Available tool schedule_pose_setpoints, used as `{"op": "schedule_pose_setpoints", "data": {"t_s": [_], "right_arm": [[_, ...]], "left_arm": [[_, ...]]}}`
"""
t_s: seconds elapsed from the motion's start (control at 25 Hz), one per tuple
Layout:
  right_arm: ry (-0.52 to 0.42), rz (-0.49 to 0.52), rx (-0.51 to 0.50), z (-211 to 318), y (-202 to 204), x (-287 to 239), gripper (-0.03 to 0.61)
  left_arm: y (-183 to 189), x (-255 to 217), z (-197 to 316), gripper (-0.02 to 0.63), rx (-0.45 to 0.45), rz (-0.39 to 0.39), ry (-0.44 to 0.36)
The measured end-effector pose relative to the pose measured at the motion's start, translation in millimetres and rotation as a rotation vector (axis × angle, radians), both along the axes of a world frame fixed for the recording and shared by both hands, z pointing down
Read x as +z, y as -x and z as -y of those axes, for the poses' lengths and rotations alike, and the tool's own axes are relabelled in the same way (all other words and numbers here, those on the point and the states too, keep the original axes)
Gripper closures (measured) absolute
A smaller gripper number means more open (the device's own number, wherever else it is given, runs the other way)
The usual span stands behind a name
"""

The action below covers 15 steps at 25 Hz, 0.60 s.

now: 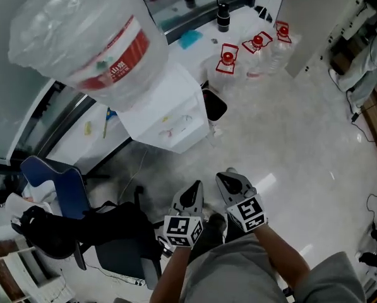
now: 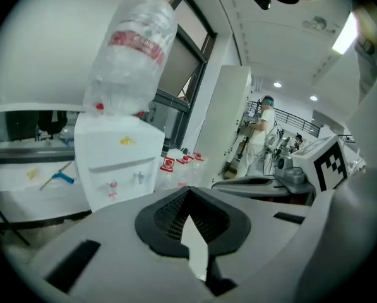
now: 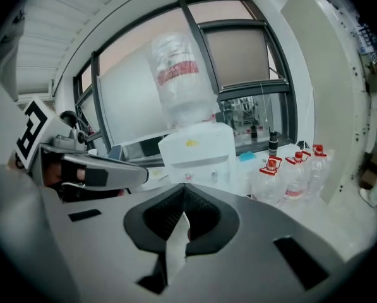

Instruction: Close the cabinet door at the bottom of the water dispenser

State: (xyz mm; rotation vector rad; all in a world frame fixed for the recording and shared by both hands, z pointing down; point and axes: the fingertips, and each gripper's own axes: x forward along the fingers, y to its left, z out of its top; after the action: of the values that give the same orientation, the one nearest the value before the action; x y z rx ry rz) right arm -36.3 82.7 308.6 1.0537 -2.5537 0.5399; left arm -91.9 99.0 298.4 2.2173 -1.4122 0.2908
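Two grippers, the left gripper and the right gripper, are held low, side by side, each with its jaws together on nothing. The water dispenser stands well ahead of both. Only the head view shows a dark panel beside its base; both gripper views cut off its bottom.

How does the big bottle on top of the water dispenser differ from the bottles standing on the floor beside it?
The big bottle sits upside down, with its neck in the water dispenser. The floor bottles stand upright on the floor. The big bottle is far larger than each of the floor bottles. Its red is a label band around the body, while theirs is a cap and handle on top. Both kinds are clear plastic.
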Motion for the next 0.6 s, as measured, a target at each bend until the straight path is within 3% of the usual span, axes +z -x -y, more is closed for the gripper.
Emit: {"op": "schedule_pose_setpoints", "data": {"t_s": [0.16, 0.6], "right_arm": [[-0.039, 0.031, 0.0, -29.3, 0.2, -37.8, 0.571], [-0.102, 0.052, 0.019, -70.0, 8.6, -84.1, 0.571]], "left_arm": [[-2.1, -38.8, -17.5, 0.607, 0.038, 0.04, -0.084], [9.6, -79.4, -62.1, 0.607, 0.083, 0.023, -0.159]]}}
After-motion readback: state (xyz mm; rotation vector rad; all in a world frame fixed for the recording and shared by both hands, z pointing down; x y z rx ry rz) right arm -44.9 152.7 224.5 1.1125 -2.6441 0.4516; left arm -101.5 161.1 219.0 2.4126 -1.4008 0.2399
